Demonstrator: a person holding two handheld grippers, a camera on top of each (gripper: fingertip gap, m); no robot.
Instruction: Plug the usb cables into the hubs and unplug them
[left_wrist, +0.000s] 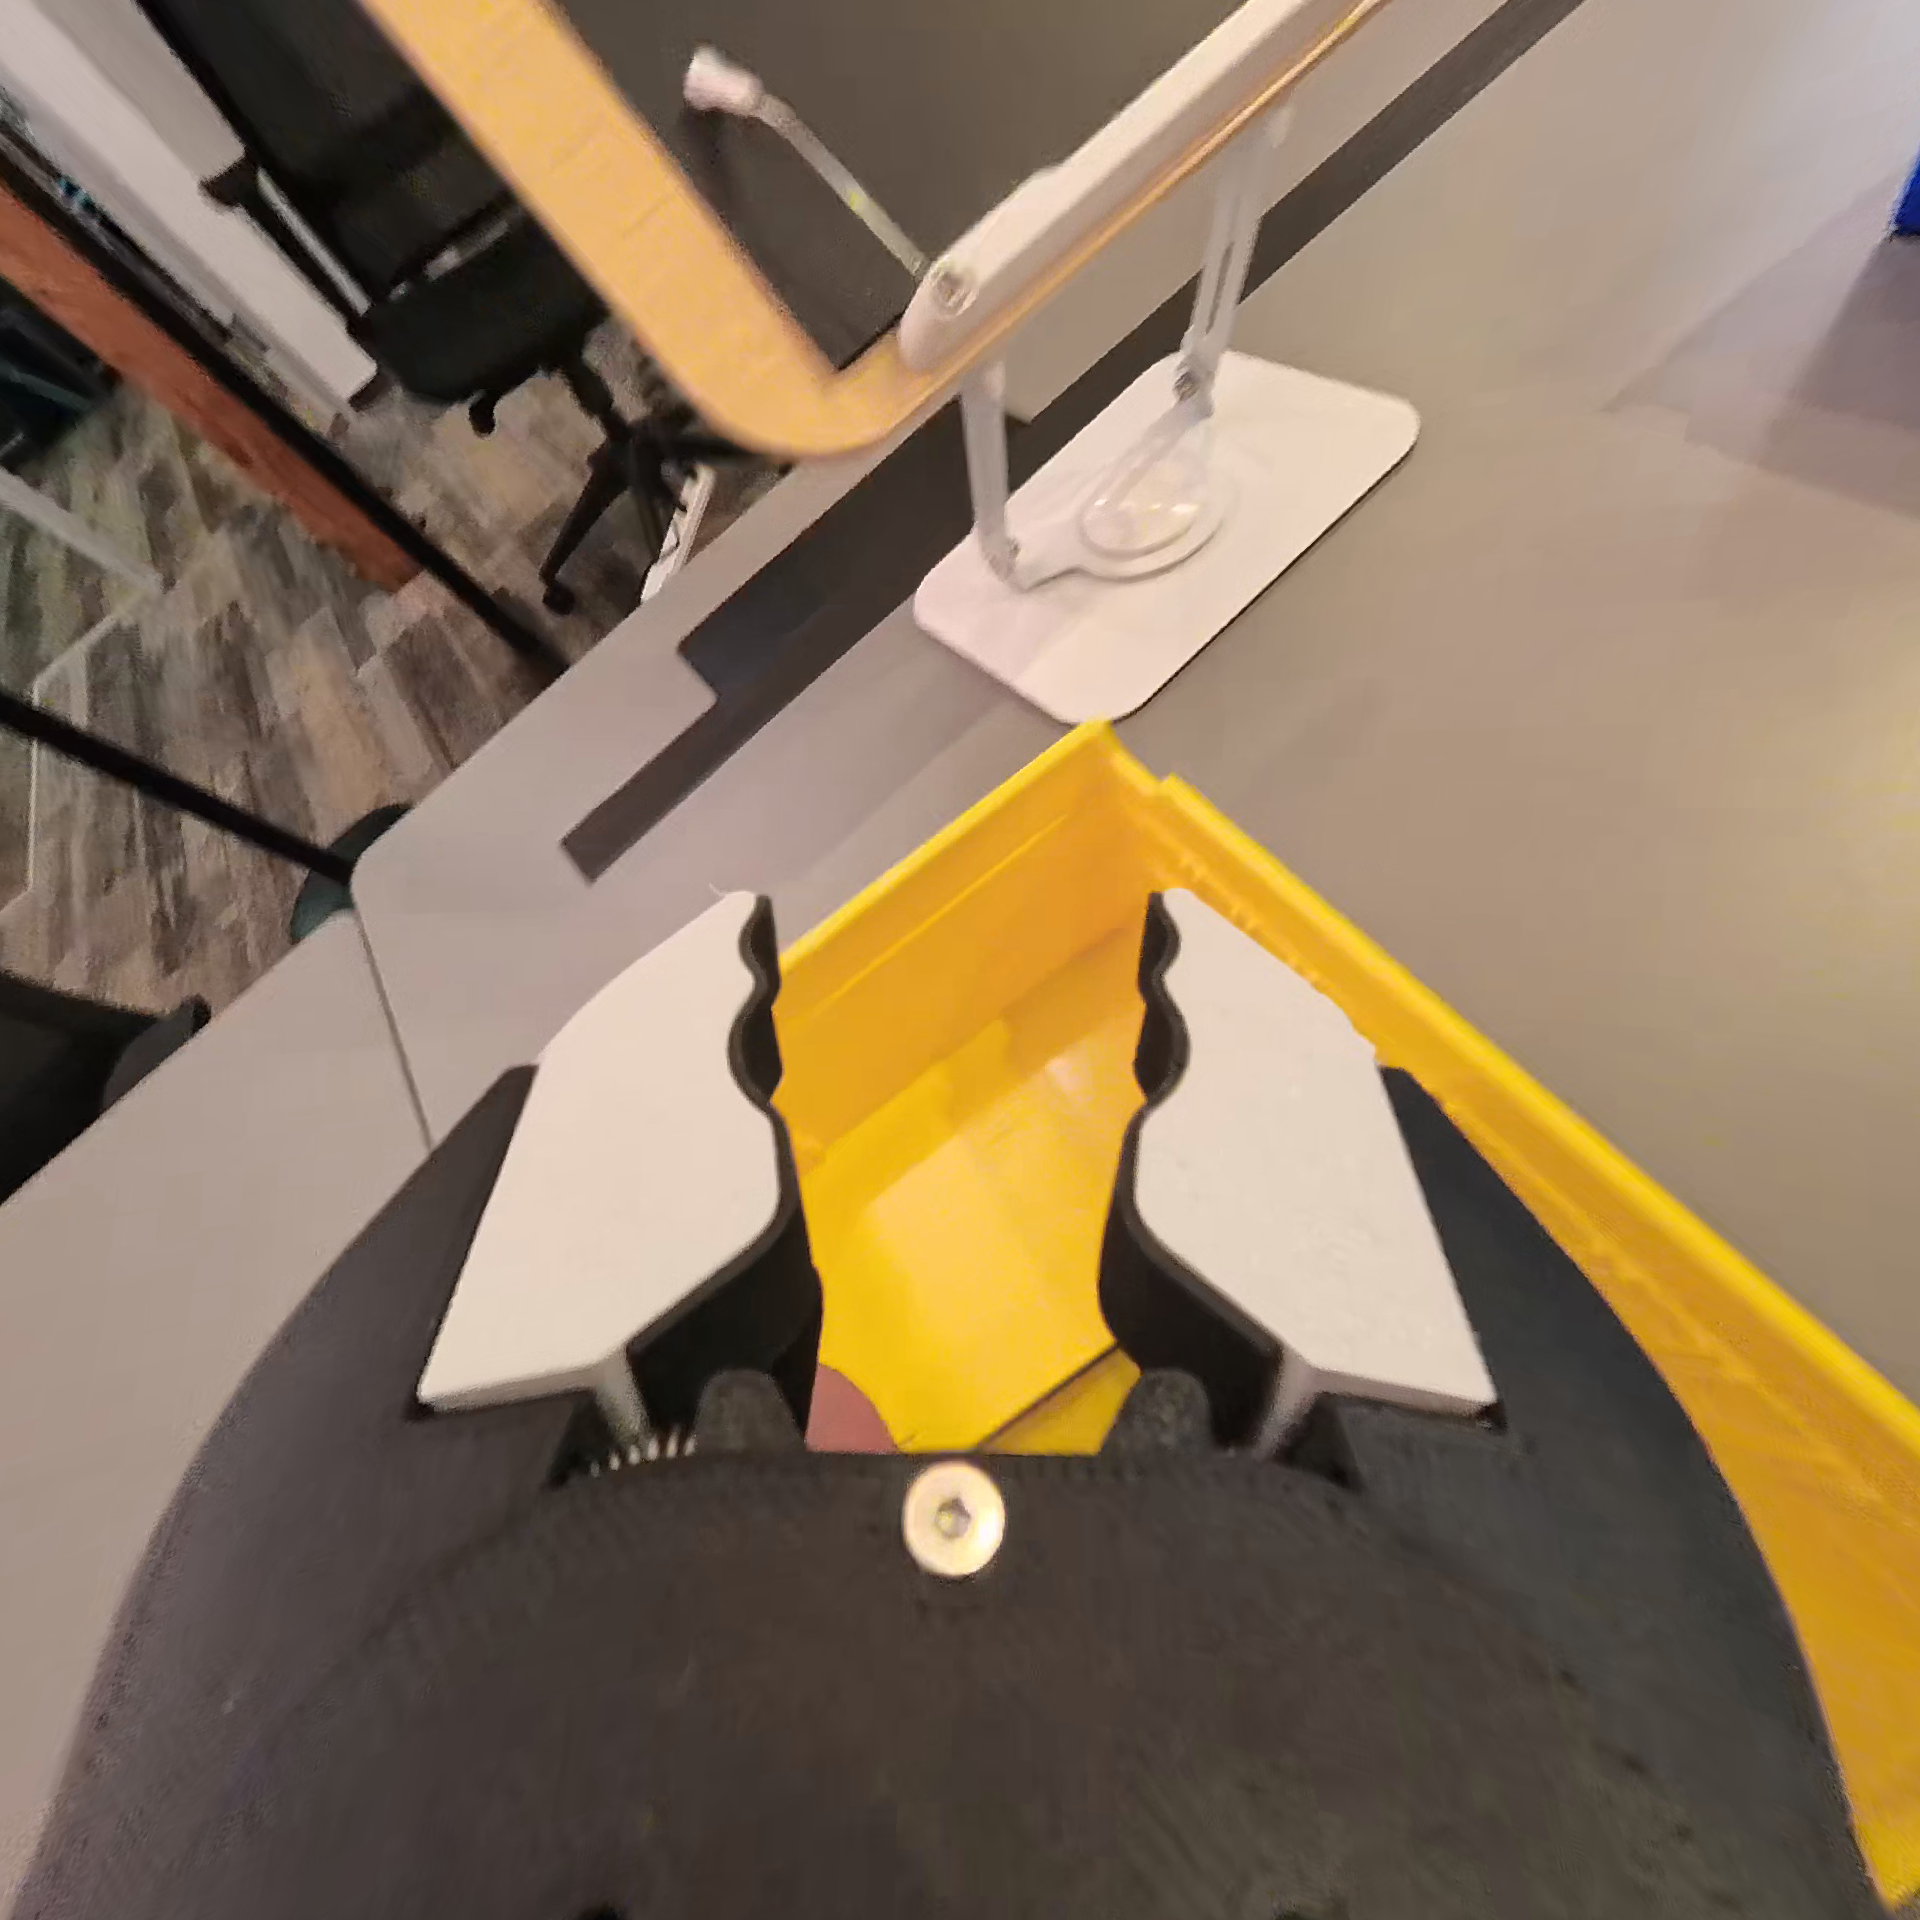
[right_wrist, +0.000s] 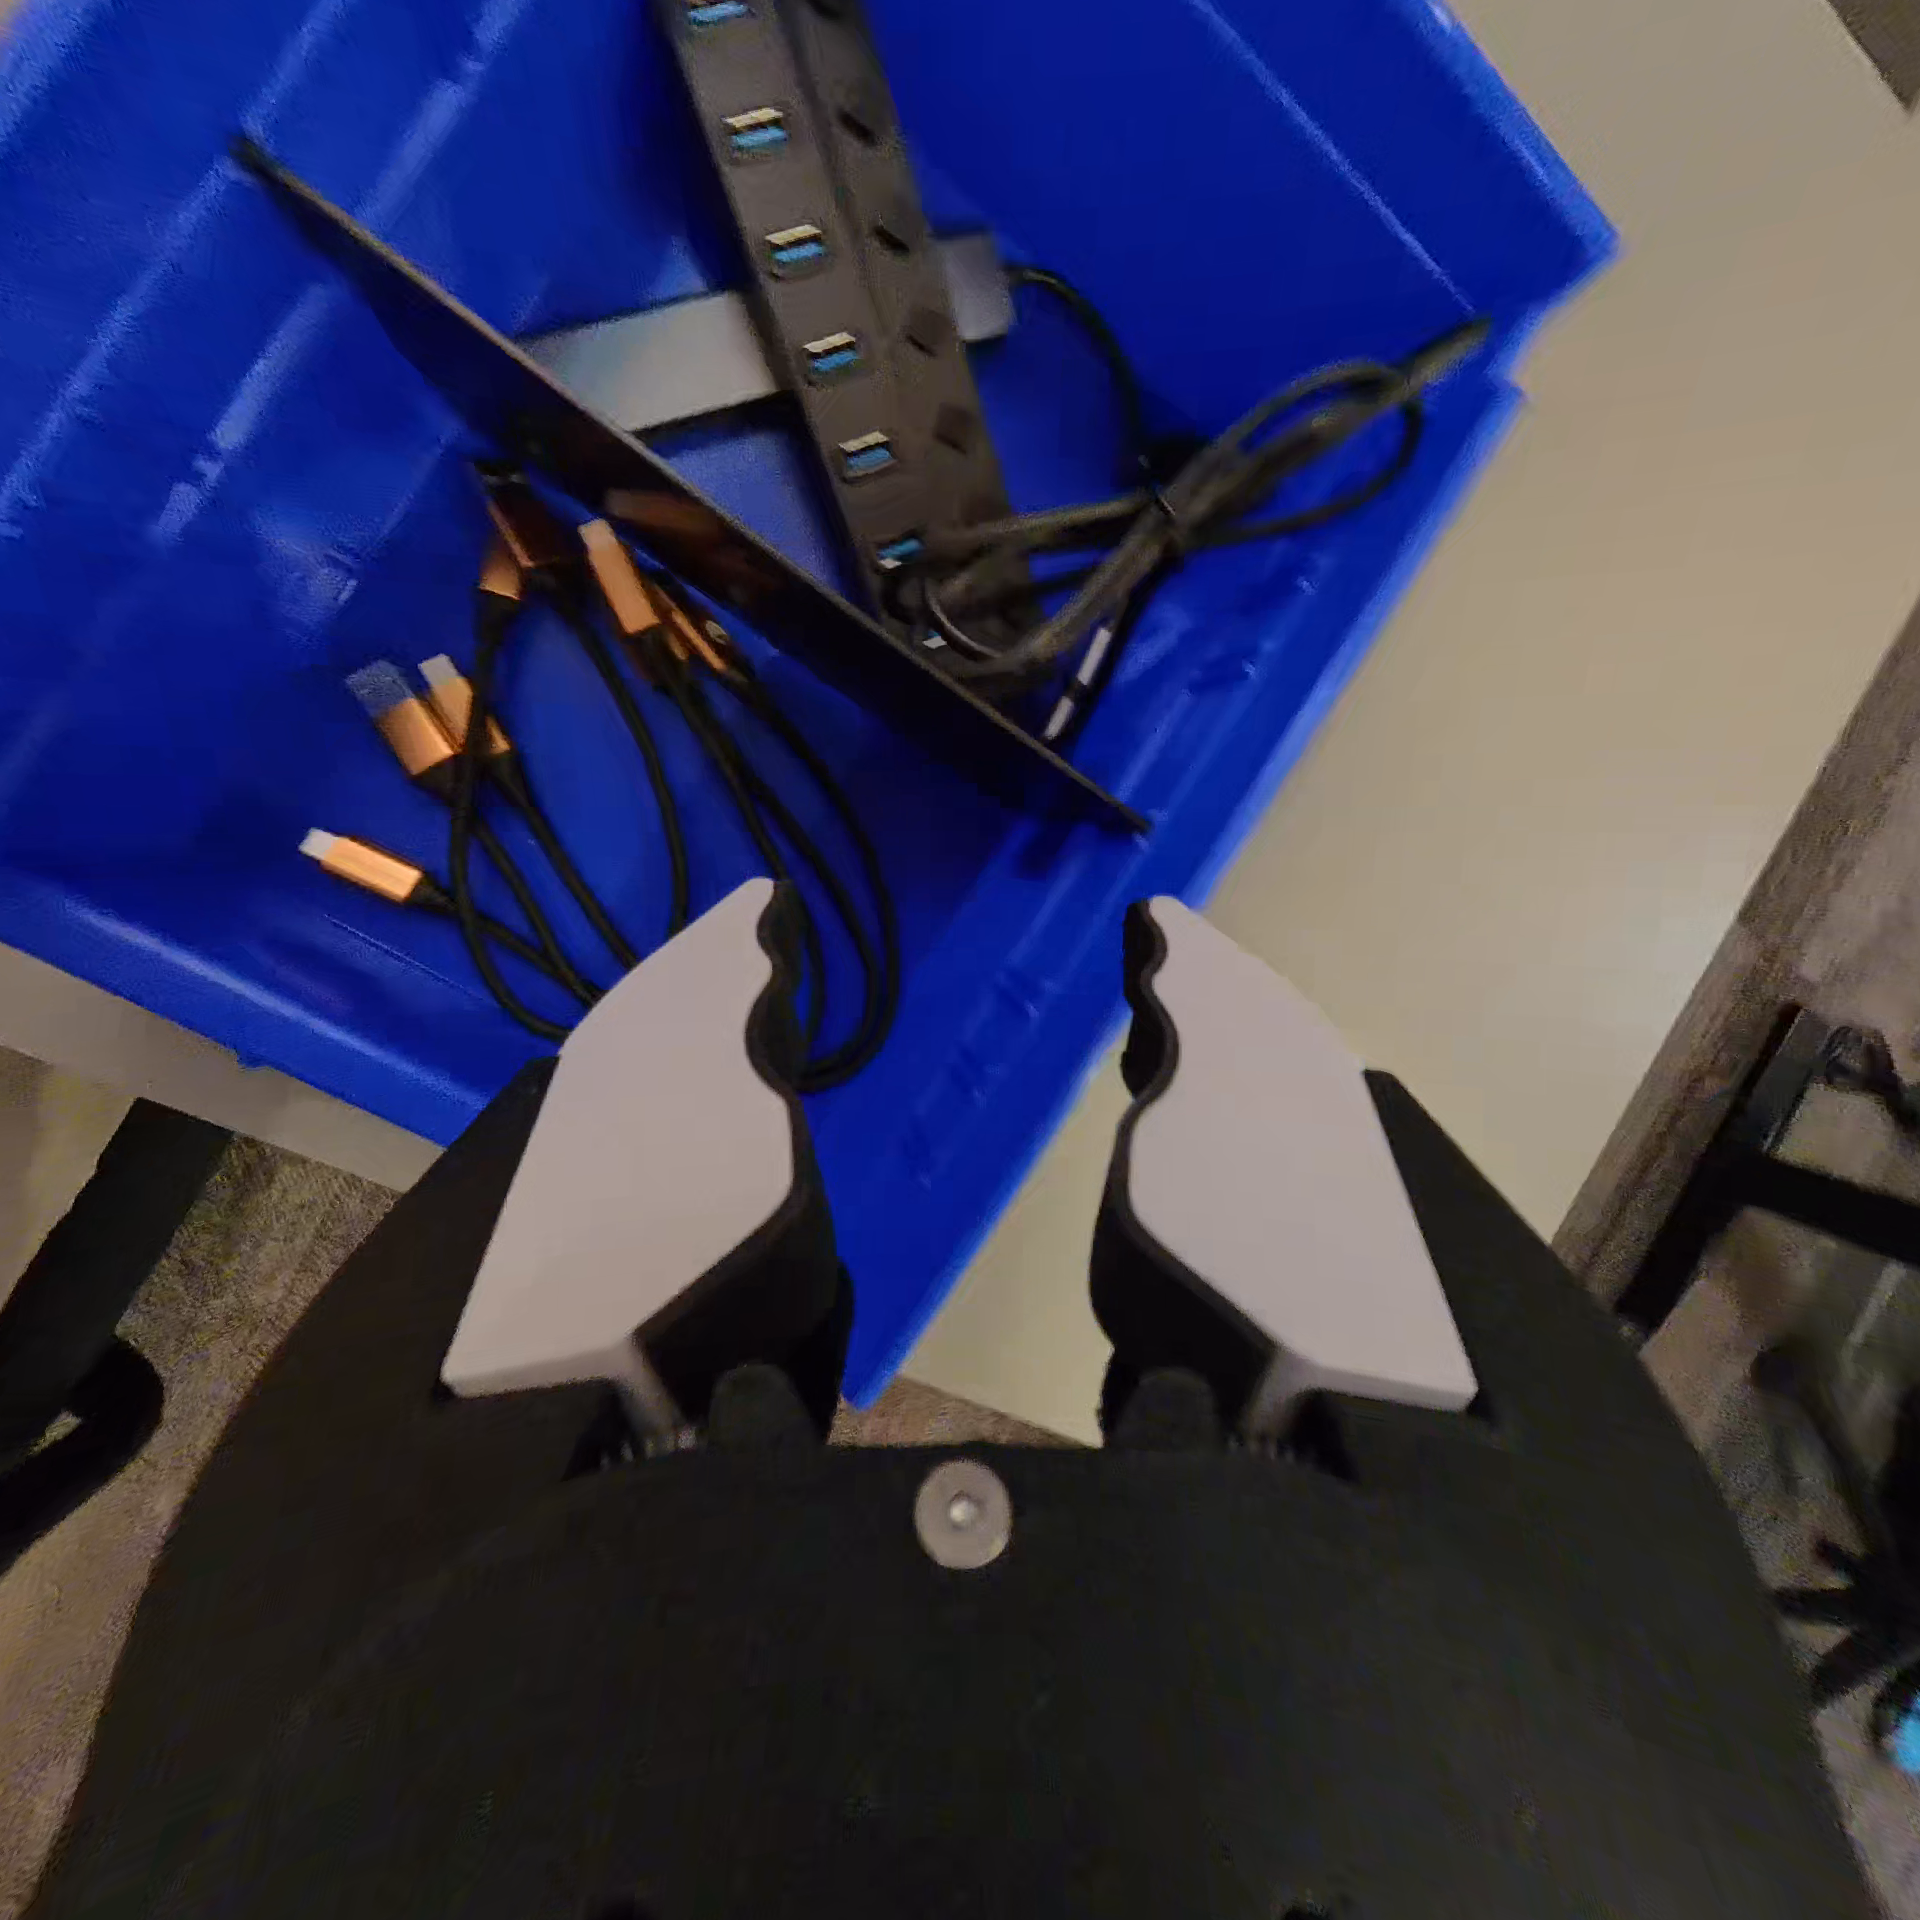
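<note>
In the right wrist view a blue bin (right_wrist: 1195, 208) stands on a pale table. A black divider (right_wrist: 665, 488) splits it. On one side lies a long black USB hub (right_wrist: 831, 312) with blue ports, on top of a grey hub (right_wrist: 644, 358), beside a bundle of black cord (right_wrist: 1195, 520). On the other side lie several black USB cables (right_wrist: 665, 790) with copper plugs (right_wrist: 364, 862). My right gripper (right_wrist: 951, 914) is open and empty above the bin's near corner. In the left wrist view my left gripper (left_wrist: 961, 914) is open and empty over a yellow bin (left_wrist: 1351, 987).
A white stand with a flat base (left_wrist: 1278, 499) holds a device with a tan edge (left_wrist: 665, 239) behind the yellow bin on the grey table (left_wrist: 1558, 675). Office chairs (left_wrist: 457, 260) and carpet lie past the table's left edge. Carpet and black legs (right_wrist: 1766, 1174) show right of the pale table. Tip to tip, the grippers are about 65 cm apart. My right gripper is the nearer one to the long black USB hub (right_wrist: 831, 312): about 15 cm, against 55 cm.
</note>
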